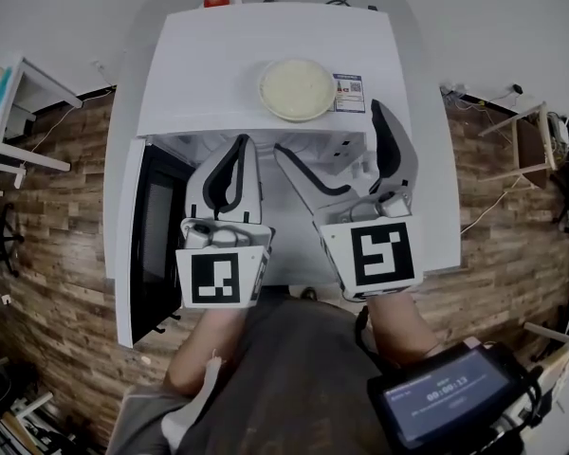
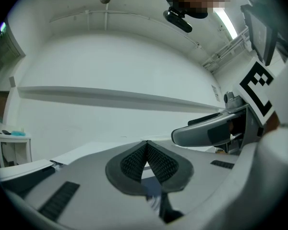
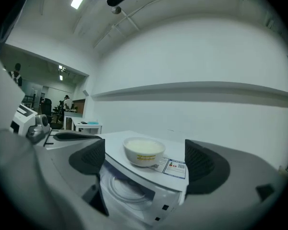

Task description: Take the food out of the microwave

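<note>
A white table (image 1: pixel 438 169) stands on a wood-pattern floor (image 1: pixel 57 282), and on it sits a white microwave (image 1: pixel 209 64). Its door (image 1: pixel 152 245) hangs open to the left, showing the pale cavity and a round turntable (image 3: pixel 126 188) inside. I hold both grippers just in front of the opening. My left gripper (image 1: pixel 242 142) has its jaws pressed together with nothing between them. My right gripper (image 1: pixel 329 129) has its jaws spread wide and holds nothing. The food, a white bowl (image 1: pixel 296 89) of pale contents, sits on top of the microwave near its front edge, with a small printed label (image 1: pixel 349 93) just to its right.
</note>
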`<state>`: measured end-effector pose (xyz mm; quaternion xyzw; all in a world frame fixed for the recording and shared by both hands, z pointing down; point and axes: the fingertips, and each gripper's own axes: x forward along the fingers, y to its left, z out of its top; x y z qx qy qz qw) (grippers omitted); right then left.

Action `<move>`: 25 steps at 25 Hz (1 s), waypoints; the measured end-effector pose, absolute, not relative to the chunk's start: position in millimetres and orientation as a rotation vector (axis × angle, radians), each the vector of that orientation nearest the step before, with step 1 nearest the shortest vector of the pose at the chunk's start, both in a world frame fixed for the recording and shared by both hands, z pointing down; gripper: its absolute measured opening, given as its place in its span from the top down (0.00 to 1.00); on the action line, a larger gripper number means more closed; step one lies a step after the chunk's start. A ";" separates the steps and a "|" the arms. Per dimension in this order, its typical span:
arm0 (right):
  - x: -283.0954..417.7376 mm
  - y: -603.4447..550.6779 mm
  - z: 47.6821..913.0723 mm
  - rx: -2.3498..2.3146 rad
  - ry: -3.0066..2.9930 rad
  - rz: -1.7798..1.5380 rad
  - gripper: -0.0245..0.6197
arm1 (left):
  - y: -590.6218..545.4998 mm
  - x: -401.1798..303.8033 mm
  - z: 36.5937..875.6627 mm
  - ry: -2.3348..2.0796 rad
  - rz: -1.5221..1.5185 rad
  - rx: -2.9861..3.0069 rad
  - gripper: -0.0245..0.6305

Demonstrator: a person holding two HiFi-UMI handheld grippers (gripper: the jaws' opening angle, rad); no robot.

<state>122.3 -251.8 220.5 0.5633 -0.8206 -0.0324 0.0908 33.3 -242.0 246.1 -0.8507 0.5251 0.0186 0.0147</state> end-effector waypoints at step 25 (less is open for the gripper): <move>110.1 -272.0 260.6 1.634 -2.413 0.173 0.95 | -240.6 38.9 249.2 1.578 0.065 -2.699 0.95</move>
